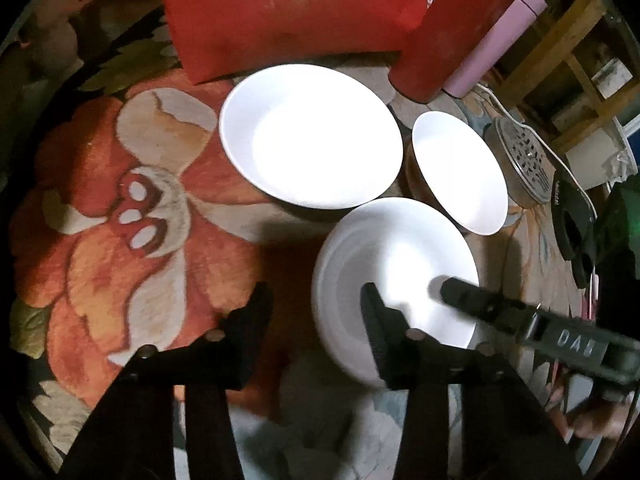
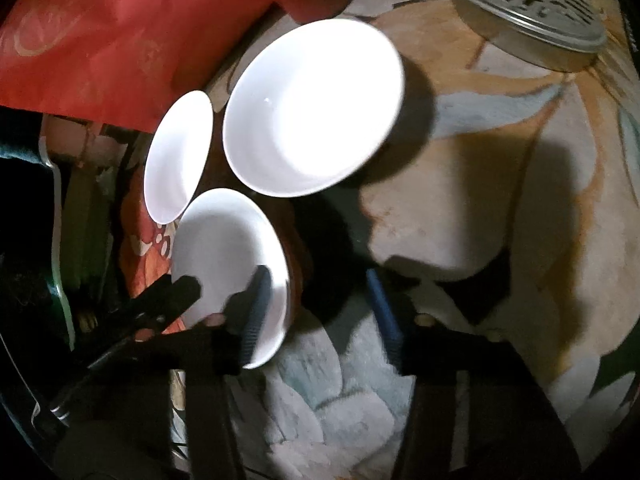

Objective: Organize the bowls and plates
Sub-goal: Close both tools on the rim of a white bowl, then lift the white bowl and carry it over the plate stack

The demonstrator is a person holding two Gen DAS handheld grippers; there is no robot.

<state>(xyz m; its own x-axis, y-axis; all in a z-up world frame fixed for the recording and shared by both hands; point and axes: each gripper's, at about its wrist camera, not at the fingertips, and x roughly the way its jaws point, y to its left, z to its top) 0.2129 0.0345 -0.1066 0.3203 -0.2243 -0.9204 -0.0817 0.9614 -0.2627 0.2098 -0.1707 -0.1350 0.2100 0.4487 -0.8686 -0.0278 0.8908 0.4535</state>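
Fingers of left gripper [image 1: 316, 308] and right gripper [image 2: 318, 300] stand spread, gripping nothing. Small plate [image 1: 400, 256] lies on floral cloth [image 1: 120, 240], near large plate [image 1: 310, 136] and bowl [image 1: 460, 172].

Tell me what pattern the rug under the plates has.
A large floral print, orange petals with cream and grey, on the rug; the left wrist view shows it best.

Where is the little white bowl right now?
In the left wrist view the little white bowl sits on the flowery cloth, right of the big white plate and just behind the nearest white plate, with the metal grater on its other side.
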